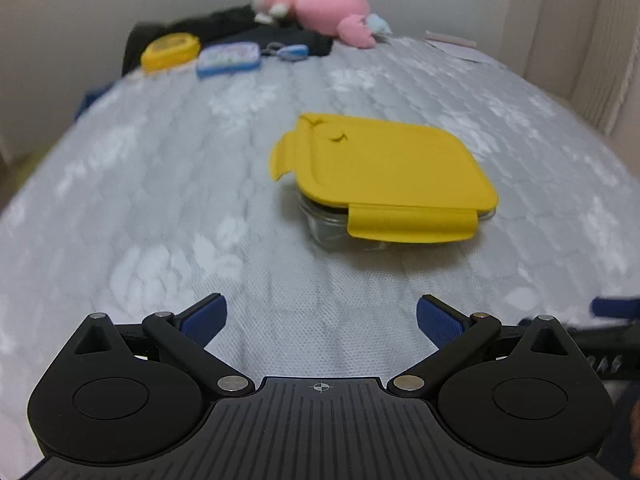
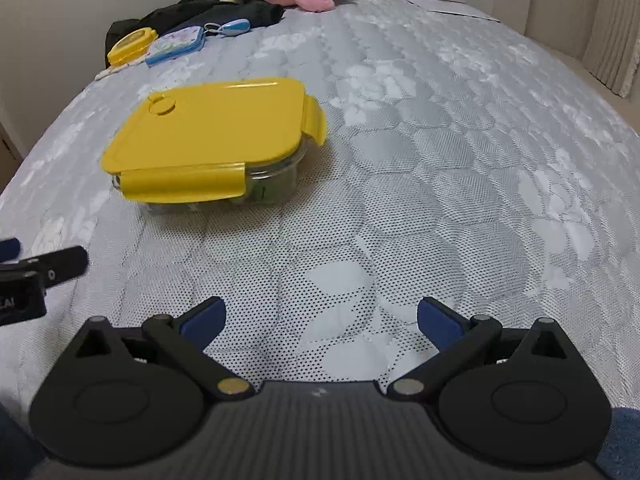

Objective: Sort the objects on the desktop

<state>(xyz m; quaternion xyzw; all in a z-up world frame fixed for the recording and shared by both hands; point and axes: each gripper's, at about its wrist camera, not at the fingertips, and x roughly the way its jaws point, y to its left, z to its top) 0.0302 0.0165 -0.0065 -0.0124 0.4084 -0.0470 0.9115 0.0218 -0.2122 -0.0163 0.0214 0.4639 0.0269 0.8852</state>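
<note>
A glass container with a yellow lid (image 1: 384, 168) sits on the grey quilted mattress (image 1: 160, 184), its side flaps sticking out. It lies ahead and to the right of my left gripper (image 1: 320, 316), which is open and empty. In the right wrist view the same container (image 2: 208, 136) lies ahead and to the left of my right gripper (image 2: 320, 316), also open with nothing between its blue pads. Part of the left gripper (image 2: 24, 276) shows at that view's left edge. Far back lie a small yellow box (image 1: 170, 51), a blue tin (image 1: 228, 58) and a blue keyring (image 1: 290, 52).
A pink plush toy (image 1: 316, 4) and dark clothing (image 1: 224, 28) lie at the far end of the mattress. White papers (image 1: 452, 42) rest at the far right. A wall runs along the left side and curtains (image 2: 616, 20) hang on the right.
</note>
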